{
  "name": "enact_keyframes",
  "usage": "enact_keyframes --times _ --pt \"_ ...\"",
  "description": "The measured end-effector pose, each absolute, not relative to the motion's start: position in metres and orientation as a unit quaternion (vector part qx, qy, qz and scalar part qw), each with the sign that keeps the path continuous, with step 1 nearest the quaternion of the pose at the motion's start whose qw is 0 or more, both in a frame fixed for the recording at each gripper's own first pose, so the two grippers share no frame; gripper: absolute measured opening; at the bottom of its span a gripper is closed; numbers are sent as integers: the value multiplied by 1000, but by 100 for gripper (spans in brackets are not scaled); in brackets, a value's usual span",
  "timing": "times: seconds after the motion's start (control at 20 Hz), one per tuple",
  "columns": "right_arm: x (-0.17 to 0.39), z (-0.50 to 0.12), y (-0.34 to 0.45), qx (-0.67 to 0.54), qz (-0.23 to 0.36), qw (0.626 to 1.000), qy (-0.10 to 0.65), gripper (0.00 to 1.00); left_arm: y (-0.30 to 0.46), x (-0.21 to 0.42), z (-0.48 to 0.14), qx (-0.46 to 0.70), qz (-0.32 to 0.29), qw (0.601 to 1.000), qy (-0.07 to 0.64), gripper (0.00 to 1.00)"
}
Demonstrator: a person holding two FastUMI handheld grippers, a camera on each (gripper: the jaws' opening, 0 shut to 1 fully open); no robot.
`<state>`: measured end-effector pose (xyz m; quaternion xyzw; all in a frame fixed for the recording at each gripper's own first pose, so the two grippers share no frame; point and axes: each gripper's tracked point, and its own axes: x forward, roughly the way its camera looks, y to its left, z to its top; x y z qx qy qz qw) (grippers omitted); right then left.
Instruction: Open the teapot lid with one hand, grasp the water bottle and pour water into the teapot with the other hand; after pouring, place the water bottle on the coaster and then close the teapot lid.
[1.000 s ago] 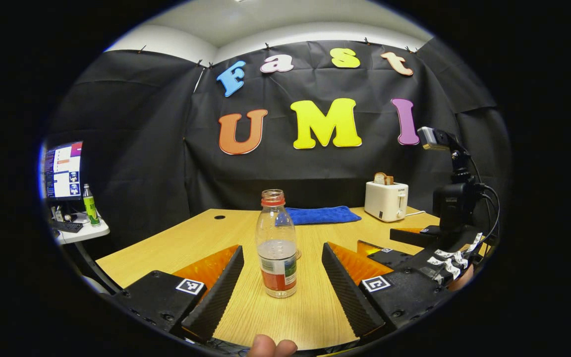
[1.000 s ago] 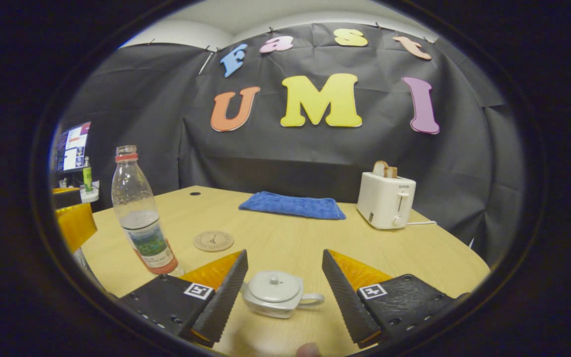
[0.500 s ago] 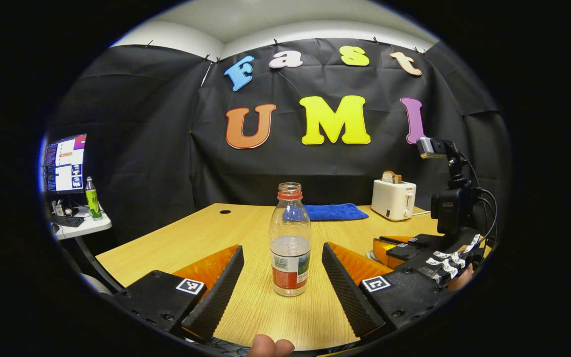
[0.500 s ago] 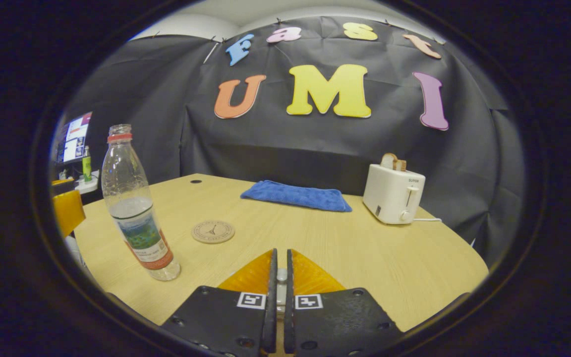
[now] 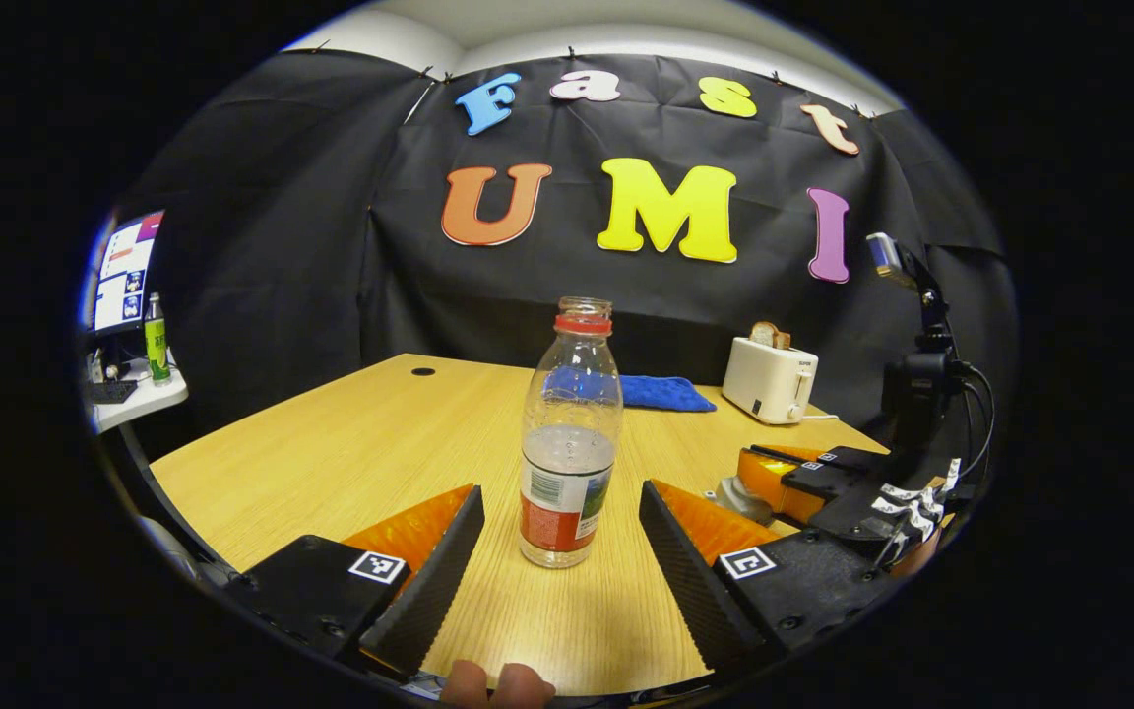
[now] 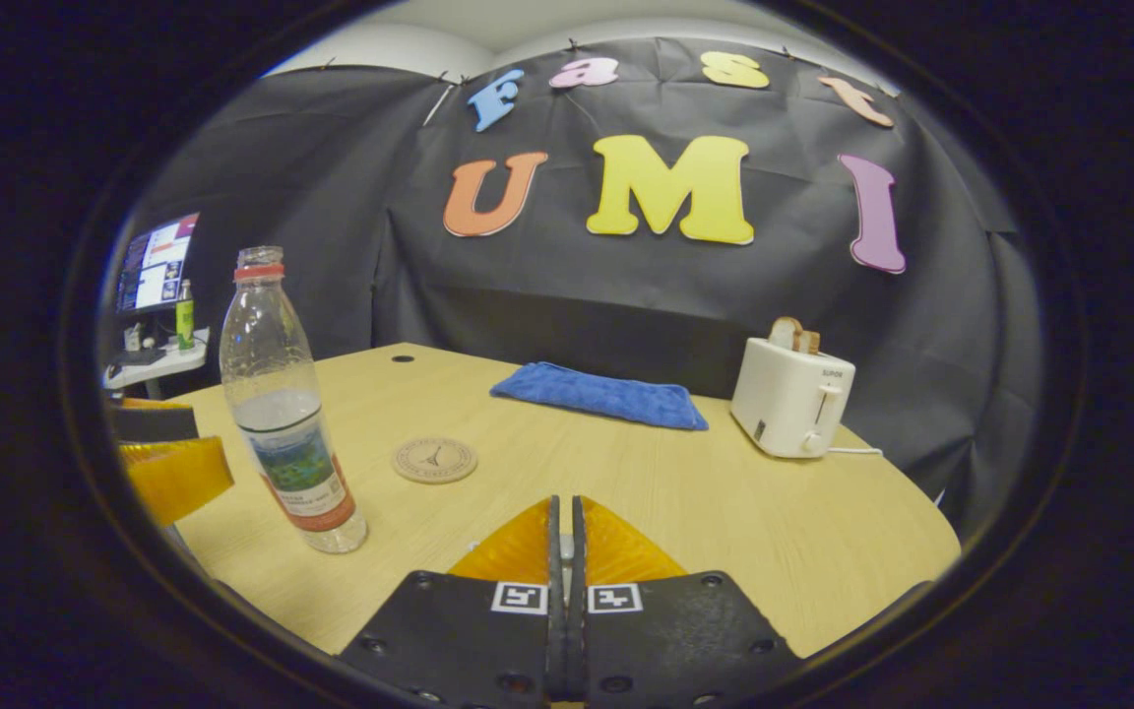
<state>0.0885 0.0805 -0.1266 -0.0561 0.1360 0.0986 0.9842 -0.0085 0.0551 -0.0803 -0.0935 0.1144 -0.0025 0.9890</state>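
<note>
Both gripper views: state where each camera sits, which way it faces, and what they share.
Left gripper view: rides the left gripper, facing the water bottle between its open fingers; a fingertip shows below.
Right gripper view: rides the right gripper, fingers closed, facing the coaster.
Shared: water bottle, blue towel, toaster, table.

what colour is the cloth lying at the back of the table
Blue; the cloth shows best in the right gripper view.

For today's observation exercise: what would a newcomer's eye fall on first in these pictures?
The clear bottle, part full and uncapped, stands upright on the wooden table between the open left gripper's fingers. In the right gripper view, the right gripper is pinched shut in the foreground. A white toaster stands far right, beside a blue cloth.
</note>
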Motion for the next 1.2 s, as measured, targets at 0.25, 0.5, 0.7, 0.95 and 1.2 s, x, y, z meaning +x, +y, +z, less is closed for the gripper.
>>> enact_keyframes --times 0.25,0.5,0.7,0.95,1.2 --pt "81 -100 83 -48 114 985 119 0 53 9 -98 -70 -12 989 130 99" --pt "68 -86 67 -48 108 987 107 0 53 25 -107 -58 -12 990 131 100" --pt "64 -82 53 -48 97 988 106 0 50 33 -112 -52 -18 989 138 100" --pt "59 -87 44 -43 96 988 113 0 55 39 -113 -41 -8 989 140 80" --pt "55 -85 32 -37 99 988 113 0 66 35 -109 36 6 985 168 75"
